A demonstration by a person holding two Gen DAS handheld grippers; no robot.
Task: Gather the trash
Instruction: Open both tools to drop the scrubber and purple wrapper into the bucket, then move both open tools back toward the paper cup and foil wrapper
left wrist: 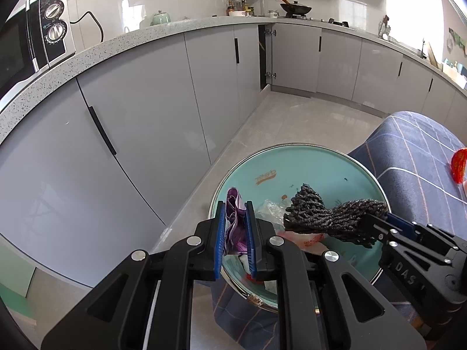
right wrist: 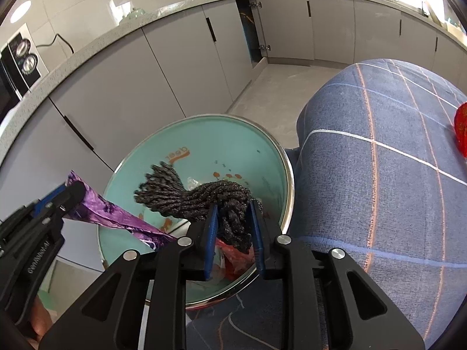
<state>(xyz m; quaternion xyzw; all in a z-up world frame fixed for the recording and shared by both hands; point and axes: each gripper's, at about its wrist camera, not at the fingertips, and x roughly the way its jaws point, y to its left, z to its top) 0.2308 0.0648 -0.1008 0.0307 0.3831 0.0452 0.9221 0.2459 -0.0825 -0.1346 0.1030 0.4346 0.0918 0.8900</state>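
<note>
A round teal trash bin [left wrist: 306, 157] with a metal rim stands on the floor beside a blue checked cloth; it also shows in the right wrist view [right wrist: 233, 134]. My left gripper [left wrist: 235, 208] is shut on a crumpled purple wrapper [left wrist: 233, 218] and holds it over the bin's near left rim; the wrapper also shows in the right wrist view [right wrist: 116, 218]. My right gripper [right wrist: 233, 204] is shut on a dark grey bundle of cord [right wrist: 198, 195], held over the bin; the bundle also shows in the left wrist view [left wrist: 327, 215]. Clear plastic and a red-printed wrapper [left wrist: 309, 237] lie inside the bin.
Grey kitchen cabinets [left wrist: 146, 110] and a speckled counter run along the left and back, with a microwave [left wrist: 43, 35] on top. The blue checked cloth [right wrist: 379, 175] covers a surface at right, with a red object [right wrist: 461, 128] on it. One corner cabinet door [left wrist: 264, 55] stands ajar.
</note>
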